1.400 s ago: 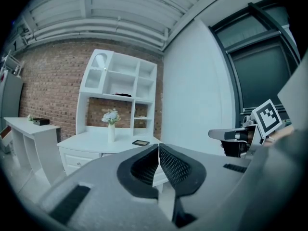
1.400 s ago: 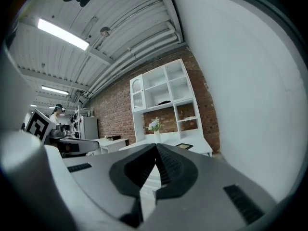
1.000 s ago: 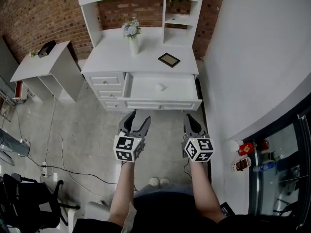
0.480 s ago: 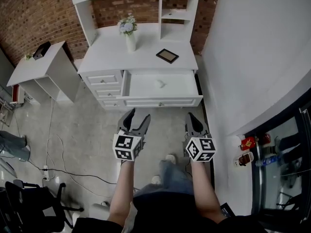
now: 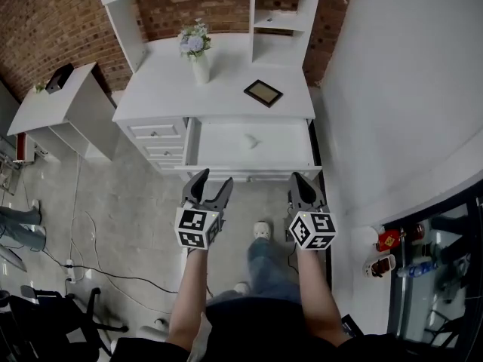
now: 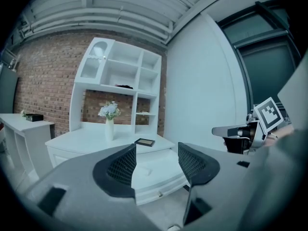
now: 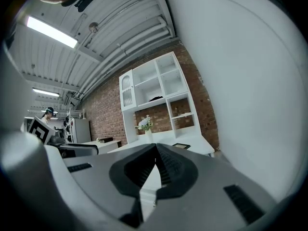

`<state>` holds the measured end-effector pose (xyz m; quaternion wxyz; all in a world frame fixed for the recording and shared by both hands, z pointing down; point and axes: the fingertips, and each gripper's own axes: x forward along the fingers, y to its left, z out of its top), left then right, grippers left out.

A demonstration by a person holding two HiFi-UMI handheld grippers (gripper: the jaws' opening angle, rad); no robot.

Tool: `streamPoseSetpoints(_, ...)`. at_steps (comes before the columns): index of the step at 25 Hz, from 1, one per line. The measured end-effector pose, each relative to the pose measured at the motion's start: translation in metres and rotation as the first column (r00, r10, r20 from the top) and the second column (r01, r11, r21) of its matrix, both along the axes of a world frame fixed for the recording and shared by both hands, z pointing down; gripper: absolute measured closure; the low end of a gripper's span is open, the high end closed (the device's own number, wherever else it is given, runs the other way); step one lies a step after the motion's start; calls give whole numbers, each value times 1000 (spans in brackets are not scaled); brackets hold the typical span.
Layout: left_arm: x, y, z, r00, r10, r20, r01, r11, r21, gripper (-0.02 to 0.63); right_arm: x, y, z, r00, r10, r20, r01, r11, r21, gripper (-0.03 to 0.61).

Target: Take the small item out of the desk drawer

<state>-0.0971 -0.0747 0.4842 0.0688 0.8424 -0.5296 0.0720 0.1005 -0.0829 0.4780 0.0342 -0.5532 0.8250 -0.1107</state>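
Your left gripper [image 5: 209, 183] hangs just short of the pulled-out desk drawer [image 5: 287, 138], in front of its left end. Its jaws are spread wide and have hold of nothing. In the left gripper view only the far-off drawer shows in the gap between the pads.

To the left of the drawer sits a stack of small closed drawers [image 5: 157, 143]. Behind the drawer and to its left, a white vase of pale flowers [image 5: 198, 51] stands upright on the white desk [image 5: 226, 74].

The small white item [image 5: 251, 141] lies on the drawer floor, about midway along its width. It is well apart from both grippers. A dark picture frame [image 5: 263, 93] lies flat on the desktop behind the drawer, a little right of the item.

Your right gripper [image 5: 303, 181] hangs in front of the drawer's right end, level with the left one. Its jaws are drawn together at the tips and it is empty.
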Motion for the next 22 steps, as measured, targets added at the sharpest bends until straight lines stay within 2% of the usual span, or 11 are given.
streamPoseSetpoints(9, 11, -117, 27, 999, -15, 43, 18, 997, -70, 368, 4, -139, 17, 998, -55, -2, 55, 997, -47, 580)
streamPoseSetpoints(14, 16, -177, 37, 998, -41, 42, 45, 995, -86, 368, 1, -210, 26, 991, -133, -35, 130, 989, -72, 580)
streamPoseSetpoints(22, 12, -223, 43, 998, -52, 34, 56, 992, -115, 368, -14, -270, 28, 985, -172, -33, 167, 980, -104, 580)
